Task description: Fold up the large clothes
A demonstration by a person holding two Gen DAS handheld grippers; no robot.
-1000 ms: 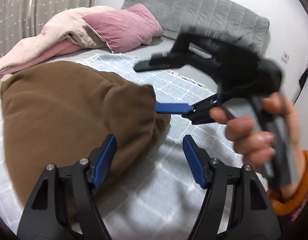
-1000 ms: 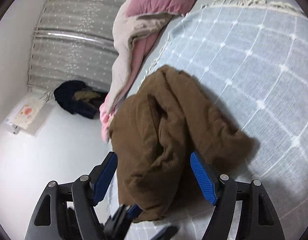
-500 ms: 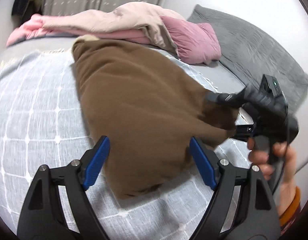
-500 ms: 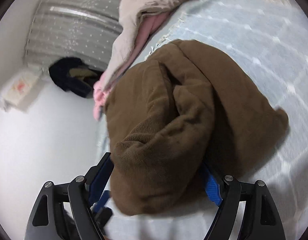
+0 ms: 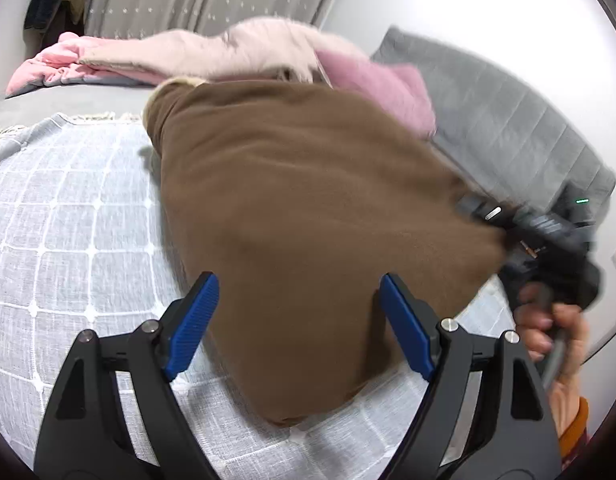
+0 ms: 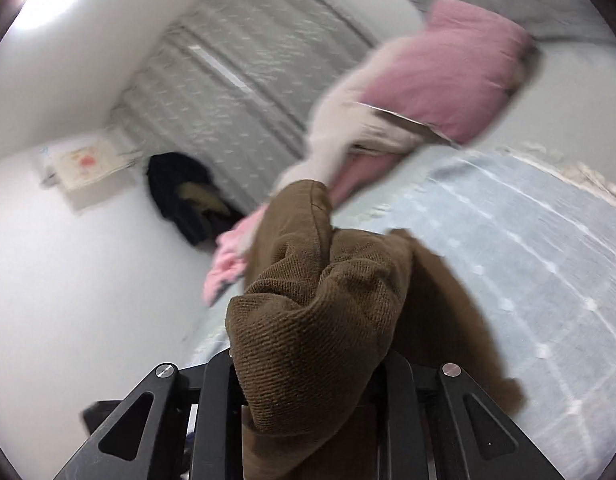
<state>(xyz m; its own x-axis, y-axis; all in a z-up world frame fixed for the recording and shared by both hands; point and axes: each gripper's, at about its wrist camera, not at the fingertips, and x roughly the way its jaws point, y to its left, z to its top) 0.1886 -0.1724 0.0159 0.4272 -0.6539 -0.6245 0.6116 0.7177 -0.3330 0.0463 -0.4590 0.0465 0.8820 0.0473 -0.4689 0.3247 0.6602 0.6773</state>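
Observation:
A large brown garment [image 5: 292, 208] lies across a grey checked blanket [image 5: 68, 216] on the bed. My left gripper [image 5: 298, 326] is open, its blue pads on either side of the garment's near edge. My right gripper [image 5: 504, 232] is shut on the garment's right corner and lifts it. In the right wrist view the bunched brown cloth [image 6: 308, 320] fills the shut jaws, and the pads are hidden by it.
A pink and cream duvet [image 5: 212, 52] is heaped behind the garment. A grey pillow [image 5: 508, 112] lies at the back right. Dotted grey curtains [image 6: 244, 72] and dark clothes [image 6: 184, 192] stand by the wall.
My right gripper has closed on the garment's corner and raised it. My left gripper has swung over the garment's near edge and stayed open.

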